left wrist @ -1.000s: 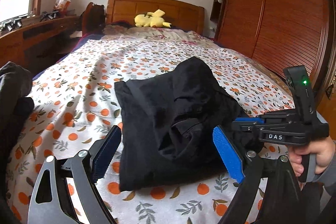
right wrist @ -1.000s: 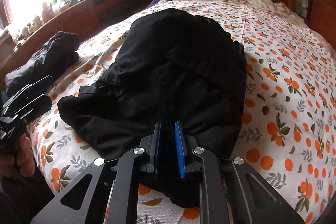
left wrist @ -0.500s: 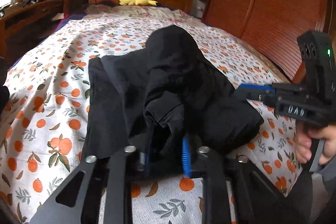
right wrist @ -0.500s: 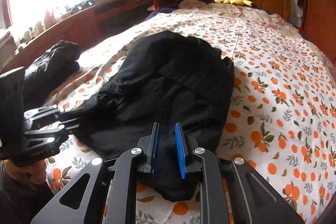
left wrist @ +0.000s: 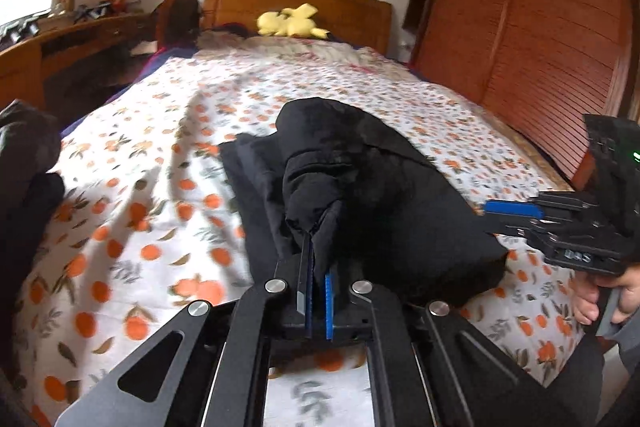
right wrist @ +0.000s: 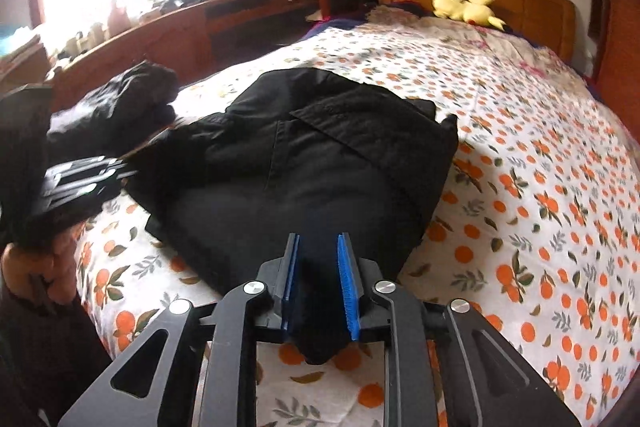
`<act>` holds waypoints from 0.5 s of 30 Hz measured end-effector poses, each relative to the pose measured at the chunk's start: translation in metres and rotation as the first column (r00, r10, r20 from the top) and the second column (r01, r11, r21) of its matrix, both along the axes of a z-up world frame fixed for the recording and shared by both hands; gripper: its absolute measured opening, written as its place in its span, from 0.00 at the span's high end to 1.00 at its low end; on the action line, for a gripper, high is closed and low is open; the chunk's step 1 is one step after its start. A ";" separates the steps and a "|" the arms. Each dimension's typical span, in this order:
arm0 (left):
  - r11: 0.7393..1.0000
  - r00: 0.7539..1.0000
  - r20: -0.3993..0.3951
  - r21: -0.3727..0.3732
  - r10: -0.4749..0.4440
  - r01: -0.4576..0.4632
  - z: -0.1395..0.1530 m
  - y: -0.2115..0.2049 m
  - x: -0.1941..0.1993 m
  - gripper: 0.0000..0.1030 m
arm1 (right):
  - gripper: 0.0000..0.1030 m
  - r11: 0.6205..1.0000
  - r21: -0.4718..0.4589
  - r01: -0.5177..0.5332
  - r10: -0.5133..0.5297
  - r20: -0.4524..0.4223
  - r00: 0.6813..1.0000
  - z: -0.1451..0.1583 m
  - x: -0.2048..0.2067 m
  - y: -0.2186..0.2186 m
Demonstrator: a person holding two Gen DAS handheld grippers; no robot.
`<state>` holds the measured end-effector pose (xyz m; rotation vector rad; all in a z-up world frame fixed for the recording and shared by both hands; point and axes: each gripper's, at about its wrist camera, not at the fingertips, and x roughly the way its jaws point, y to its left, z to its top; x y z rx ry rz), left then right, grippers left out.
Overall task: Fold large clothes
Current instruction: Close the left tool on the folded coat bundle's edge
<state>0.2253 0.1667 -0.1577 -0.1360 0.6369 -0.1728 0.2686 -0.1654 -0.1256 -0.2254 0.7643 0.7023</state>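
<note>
Orange-print bed [right wrist: 540, 187] bearing black garment [right wrist: 320, 167], dark clothes pile [right wrist: 116, 103], yellow plush toy [right wrist: 466, 9].

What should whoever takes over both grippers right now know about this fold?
Left gripper: jaws shut on a bunched fold at the near edge of the black garment.
Right gripper: jaws opening, black cloth between them.
The garment lies partly folded on the orange-print bedspread; a second dark heap sits by the window side.
Done: rough folding into a block.
Left: probably finish the fold and flatten it.
</note>
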 end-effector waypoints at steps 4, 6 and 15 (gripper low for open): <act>0.999 0.998 -0.058 0.038 0.027 -0.024 -0.014 0.009 0.006 0.96 | 0.64 1.000 -0.009 -0.003 0.003 -0.032 0.999 -0.015 0.001 0.007; 0.998 0.997 -0.075 0.050 0.029 -0.025 -0.020 0.012 0.005 0.96 | 0.64 1.000 -0.014 0.002 -0.002 -0.061 0.998 -0.029 0.004 0.009; 0.997 0.994 -0.107 0.075 0.031 -0.023 -0.030 0.009 0.008 0.95 | 0.64 0.994 -0.109 0.013 -0.019 -0.051 0.999 -0.058 0.003 0.022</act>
